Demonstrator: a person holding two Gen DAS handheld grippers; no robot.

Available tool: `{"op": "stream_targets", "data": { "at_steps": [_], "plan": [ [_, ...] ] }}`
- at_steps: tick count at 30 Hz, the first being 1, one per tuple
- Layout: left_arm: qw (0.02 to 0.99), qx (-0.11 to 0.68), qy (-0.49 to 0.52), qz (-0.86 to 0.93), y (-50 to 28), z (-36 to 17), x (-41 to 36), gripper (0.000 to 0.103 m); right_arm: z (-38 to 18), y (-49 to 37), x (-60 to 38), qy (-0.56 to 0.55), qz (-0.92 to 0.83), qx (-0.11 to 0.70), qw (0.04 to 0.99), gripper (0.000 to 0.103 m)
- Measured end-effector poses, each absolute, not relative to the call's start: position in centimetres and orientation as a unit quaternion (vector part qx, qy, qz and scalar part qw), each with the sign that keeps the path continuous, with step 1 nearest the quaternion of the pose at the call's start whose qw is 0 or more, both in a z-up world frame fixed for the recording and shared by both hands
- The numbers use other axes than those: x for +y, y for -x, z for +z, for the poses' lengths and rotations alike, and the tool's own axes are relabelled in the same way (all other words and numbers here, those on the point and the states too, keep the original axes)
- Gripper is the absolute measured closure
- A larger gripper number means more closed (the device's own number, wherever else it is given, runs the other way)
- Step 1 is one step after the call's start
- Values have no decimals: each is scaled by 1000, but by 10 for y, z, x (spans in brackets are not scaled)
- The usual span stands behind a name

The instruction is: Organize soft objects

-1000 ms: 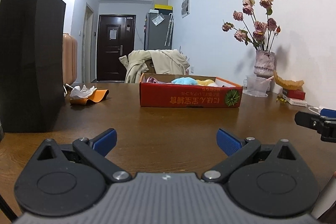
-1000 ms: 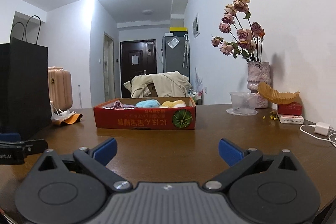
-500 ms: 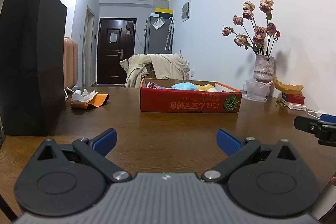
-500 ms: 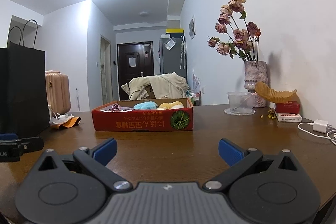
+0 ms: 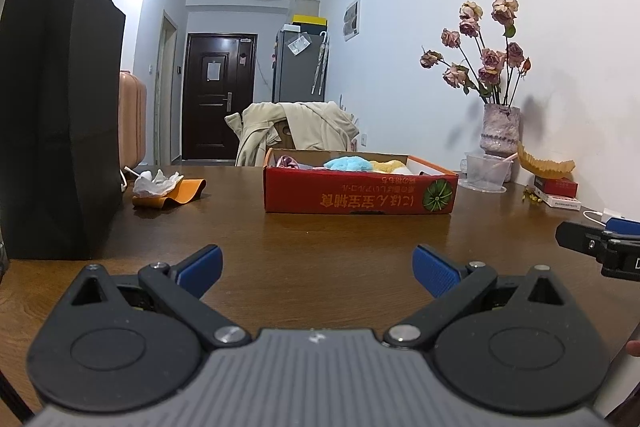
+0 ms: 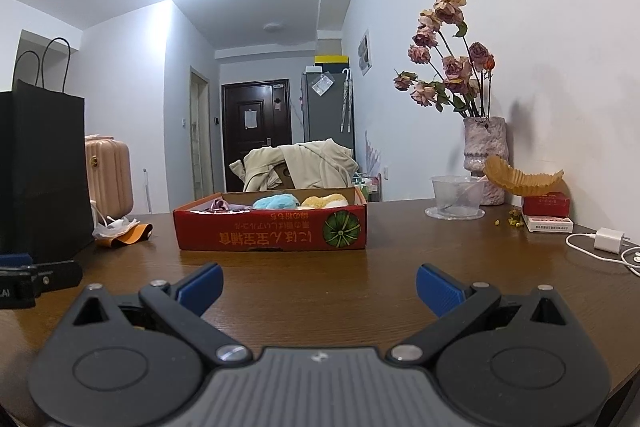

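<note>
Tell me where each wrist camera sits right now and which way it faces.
Left wrist: low over the table, looking along the open left gripper at the red box, black bag close on its left; the right gripper's tip shows at the right edge.
Right wrist: low over the table, facing the same way behind the open right gripper, box ahead, vase and charger to the right; the left gripper's tip shows at the left edge.
Shared: box, bag, vase, door.
</note>
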State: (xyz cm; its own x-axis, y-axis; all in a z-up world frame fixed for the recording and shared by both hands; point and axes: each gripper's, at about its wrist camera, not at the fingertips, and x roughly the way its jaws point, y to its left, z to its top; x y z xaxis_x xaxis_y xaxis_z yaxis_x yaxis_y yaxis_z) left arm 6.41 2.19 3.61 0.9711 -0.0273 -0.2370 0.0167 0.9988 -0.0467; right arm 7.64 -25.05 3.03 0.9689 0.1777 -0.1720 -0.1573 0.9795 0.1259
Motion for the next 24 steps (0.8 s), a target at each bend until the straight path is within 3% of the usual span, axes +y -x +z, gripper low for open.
{"op": "stream_targets", "data": {
  "at_steps": [24],
  "plan": [
    [993, 115, 19, -17, -63, 38, 23, 0, 29, -76, -250, -56, 86, 93, 990, 0]
  ]
}}
